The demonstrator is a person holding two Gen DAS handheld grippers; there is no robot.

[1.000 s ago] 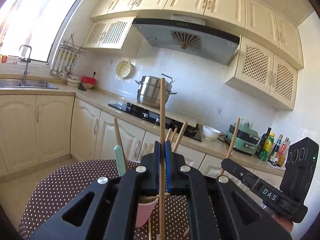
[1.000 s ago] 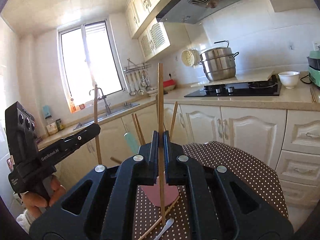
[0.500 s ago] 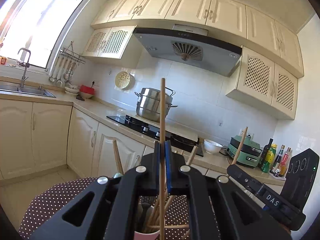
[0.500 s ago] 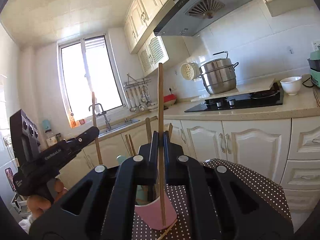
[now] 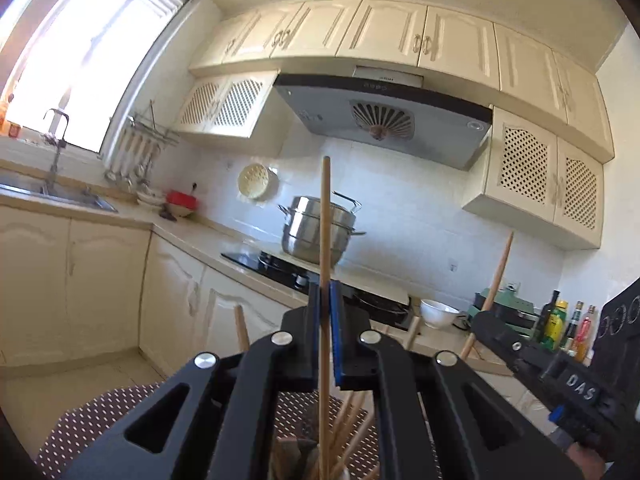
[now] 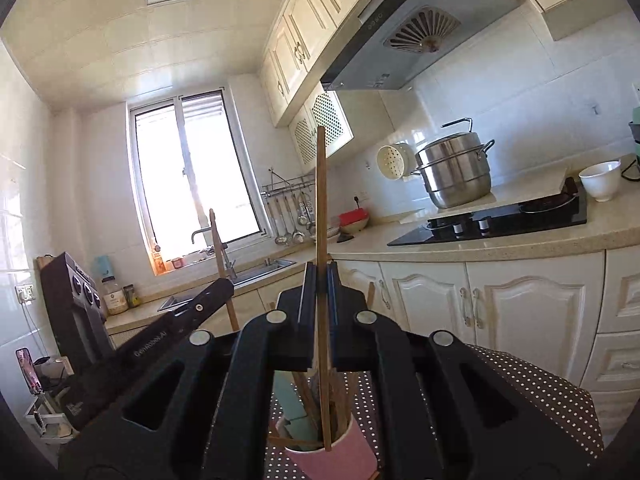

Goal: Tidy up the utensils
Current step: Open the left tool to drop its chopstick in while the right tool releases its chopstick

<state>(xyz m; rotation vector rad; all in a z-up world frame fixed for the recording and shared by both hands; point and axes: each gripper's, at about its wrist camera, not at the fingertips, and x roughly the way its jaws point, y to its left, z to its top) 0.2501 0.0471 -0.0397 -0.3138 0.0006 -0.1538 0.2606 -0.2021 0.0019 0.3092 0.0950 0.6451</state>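
Two chopsticks were in play, one pinched in each of your grippers. Your left gripper had its jaws clamped narrow on a wooden chopstick that stood upright, its top end well above the fingers and its lower end reaching down among the other sticks in the cup below. Your right gripper was likewise closed tight on its own chopstick, also upright, with the lower tip hanging inside the pink cup, close to the front rim. That cup stood on the dotted tablecloth and already held several wooden chopsticks and a pale green utensil, all leaning at different angles. From your left camera, your right gripper showed at the right edge with its stick slanting up past the counter; from your right camera, your left gripper showed at the left, its stick rising before the sink. Both grippers sat close together over the cup.
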